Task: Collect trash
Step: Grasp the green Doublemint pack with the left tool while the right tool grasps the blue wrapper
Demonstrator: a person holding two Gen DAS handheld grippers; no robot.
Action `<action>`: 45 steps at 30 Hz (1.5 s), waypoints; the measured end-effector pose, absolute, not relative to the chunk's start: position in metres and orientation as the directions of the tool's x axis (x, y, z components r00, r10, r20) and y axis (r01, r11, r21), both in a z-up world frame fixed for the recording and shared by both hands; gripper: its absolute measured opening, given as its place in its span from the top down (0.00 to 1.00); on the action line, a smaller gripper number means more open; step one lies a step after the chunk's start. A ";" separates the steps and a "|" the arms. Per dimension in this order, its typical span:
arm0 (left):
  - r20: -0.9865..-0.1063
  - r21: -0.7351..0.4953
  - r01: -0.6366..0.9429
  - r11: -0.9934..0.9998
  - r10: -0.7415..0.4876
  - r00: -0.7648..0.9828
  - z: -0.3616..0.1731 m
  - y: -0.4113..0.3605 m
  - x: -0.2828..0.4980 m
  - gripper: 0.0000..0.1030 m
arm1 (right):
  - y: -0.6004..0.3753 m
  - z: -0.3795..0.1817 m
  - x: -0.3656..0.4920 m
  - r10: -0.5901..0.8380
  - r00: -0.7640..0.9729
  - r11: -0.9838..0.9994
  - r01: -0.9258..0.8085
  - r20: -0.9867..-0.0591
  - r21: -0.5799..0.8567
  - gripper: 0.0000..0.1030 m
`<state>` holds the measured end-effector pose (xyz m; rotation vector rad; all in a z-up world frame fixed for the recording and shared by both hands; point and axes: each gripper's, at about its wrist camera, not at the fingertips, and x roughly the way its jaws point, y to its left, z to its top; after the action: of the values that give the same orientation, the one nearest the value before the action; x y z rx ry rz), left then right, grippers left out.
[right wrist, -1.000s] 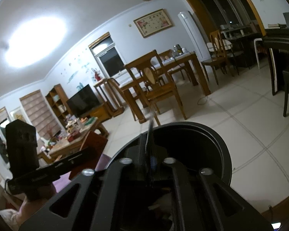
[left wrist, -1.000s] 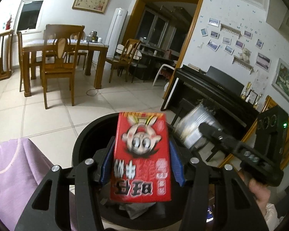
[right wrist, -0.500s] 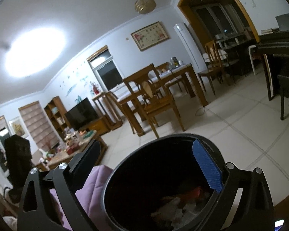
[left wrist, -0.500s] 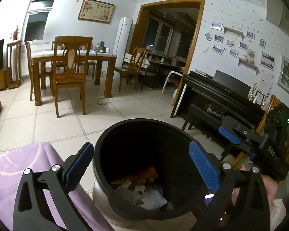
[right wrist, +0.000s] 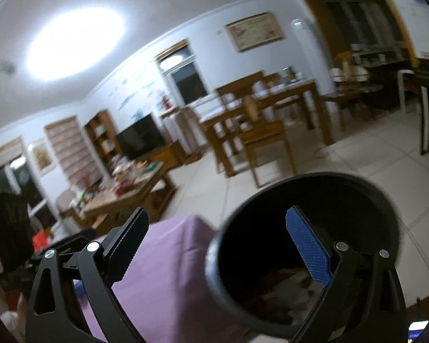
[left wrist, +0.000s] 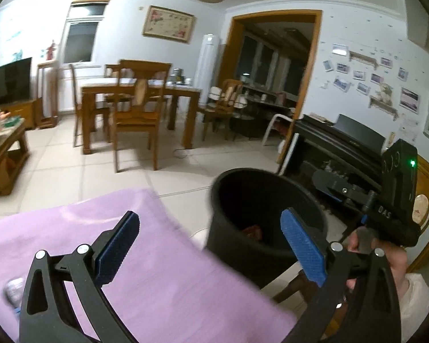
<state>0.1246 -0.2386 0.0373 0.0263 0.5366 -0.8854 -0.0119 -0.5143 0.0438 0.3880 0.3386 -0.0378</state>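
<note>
A black round trash bin [left wrist: 260, 217] stands beside a table with a purple cloth [left wrist: 146, 257]; it also shows in the right wrist view [right wrist: 314, 228]. Red and pale wrappers lie inside it [left wrist: 253, 232] [right wrist: 286, 288]. My left gripper [left wrist: 211, 245] is open and empty, above the cloth's edge and the bin's left side. My right gripper [right wrist: 217, 245] is open and empty, its right finger over the bin's mouth. The right gripper's body shows in the left wrist view [left wrist: 386, 200]. A pale crumpled object [left wrist: 13, 288] lies on the cloth at the lower left.
A wooden dining table with chairs [left wrist: 137, 105] stands across the tiled floor. A cluttered coffee table [right wrist: 123, 191] is at the left. A black piano [left wrist: 337, 148] stands to the right of the bin. A TV [left wrist: 10, 81] is at the far left.
A second ago my left gripper held a red snack packet and my right was shut over the bin. Both opened; the packet lies in the bin. Both grippers have since swung left toward the cloth.
</note>
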 end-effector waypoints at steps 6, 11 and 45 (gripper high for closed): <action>-0.537 -0.165 0.596 0.786 -0.578 0.614 0.031 -0.142 0.135 0.05 | -0.415 0.044 0.034 0.213 0.882 0.945 -0.077 -0.420 0.318 0.08; -0.654 -0.101 0.425 0.900 -0.382 0.653 0.005 -0.058 0.141 0.05 | -0.315 0.037 0.072 0.367 0.773 0.924 -0.238 -0.517 0.301 0.08; -0.632 -0.158 0.379 0.912 -0.388 0.671 -0.019 0.004 0.148 0.22 | -0.224 0.024 0.114 0.441 0.709 0.897 -0.341 -0.550 0.280 0.57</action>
<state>0.1479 0.0043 -0.0191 -0.0142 0.7150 -0.4322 0.1141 -0.2242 0.0237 0.1619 0.6511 0.4364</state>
